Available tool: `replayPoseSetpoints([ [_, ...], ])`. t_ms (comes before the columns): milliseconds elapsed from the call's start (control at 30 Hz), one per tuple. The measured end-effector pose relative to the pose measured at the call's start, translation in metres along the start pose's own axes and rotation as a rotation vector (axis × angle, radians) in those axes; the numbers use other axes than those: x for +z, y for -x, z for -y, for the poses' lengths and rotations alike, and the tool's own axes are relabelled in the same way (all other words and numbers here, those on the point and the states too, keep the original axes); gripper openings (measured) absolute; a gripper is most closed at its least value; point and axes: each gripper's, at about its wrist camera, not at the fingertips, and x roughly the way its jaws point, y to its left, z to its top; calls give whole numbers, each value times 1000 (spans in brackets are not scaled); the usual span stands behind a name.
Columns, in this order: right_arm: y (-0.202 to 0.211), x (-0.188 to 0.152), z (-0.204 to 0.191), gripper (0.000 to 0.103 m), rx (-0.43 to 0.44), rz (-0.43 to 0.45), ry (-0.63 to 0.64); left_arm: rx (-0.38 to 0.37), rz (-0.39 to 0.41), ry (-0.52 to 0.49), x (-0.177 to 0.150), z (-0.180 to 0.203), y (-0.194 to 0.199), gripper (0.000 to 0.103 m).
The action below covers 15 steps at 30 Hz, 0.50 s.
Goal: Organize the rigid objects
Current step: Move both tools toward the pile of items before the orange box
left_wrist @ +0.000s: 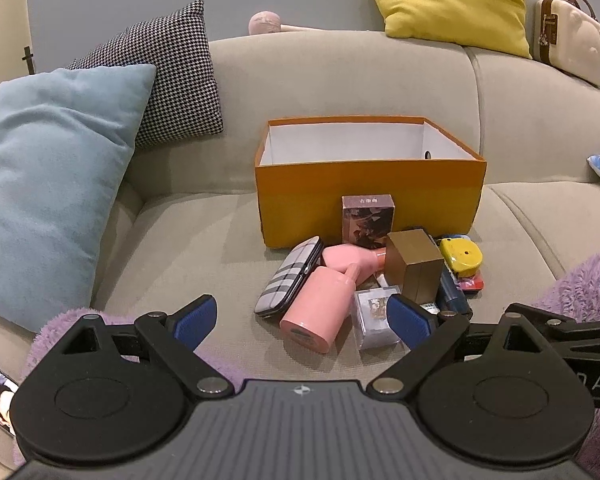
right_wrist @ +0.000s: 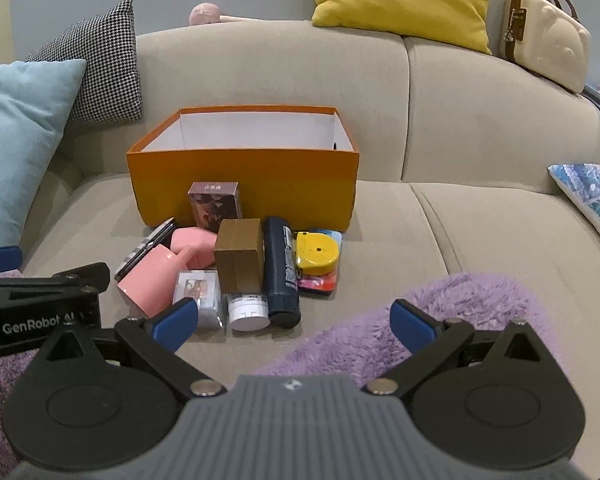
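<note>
- Left claw (left_wrist: 302,322): released, jaws wide apart, nothing between them; it hovers at the lower centre of the left view, just short of the clutter.
- Right claw (right_wrist: 294,322): likewise released and empty; low centre of the right view, above a purple fleece (right_wrist: 380,332).
- Box (left_wrist: 370,196): orange card, white inside, rectangular, lid off; it sits mid-frame on the beige sofa (left_wrist: 188,240); what can be seen of its interior looks empty, the floor being hidden by the near wall.
- Items lie heaped against the box's near wall, touching one another: a pink bottle (left_wrist: 318,312), smooth and cylindrical, on its side; a plaid case (left_wrist: 288,276), flat with rounded ends; a brown cube (left_wrist: 416,266), matte card; a clear case (left_wrist: 376,316), glossy plastic; a printed carton (left_wrist: 367,218), upright against the box; a yellow tape (right_wrist: 317,254), rounded; a dark tube (right_wrist: 281,272); a white jar (right_wrist: 247,312).
- Judged stage: start; nothing yet sorted into the box.
- Risk: the heap is interlocked; lifting one piece may topple the carton or roll the bottle.
- Risk: smooth round plastic may slip from the pads; the clear case likewise.
- Risk: soft upholstery gives under pressure; pieces may tilt as a claw closes.
- Risk: the claws stand close; a shared reach could collide.
</note>
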Motion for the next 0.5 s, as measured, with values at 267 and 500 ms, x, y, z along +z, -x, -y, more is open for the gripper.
replayPoseSetpoints([
  [267, -1, -1, -2, 101, -5, -2, 7, 9, -1, -1, -1, -1, 0, 103],
  [500, 0, -2, 0, 102, -12, -5, 4, 8, -2, -11, -2, 0, -1, 103],
])
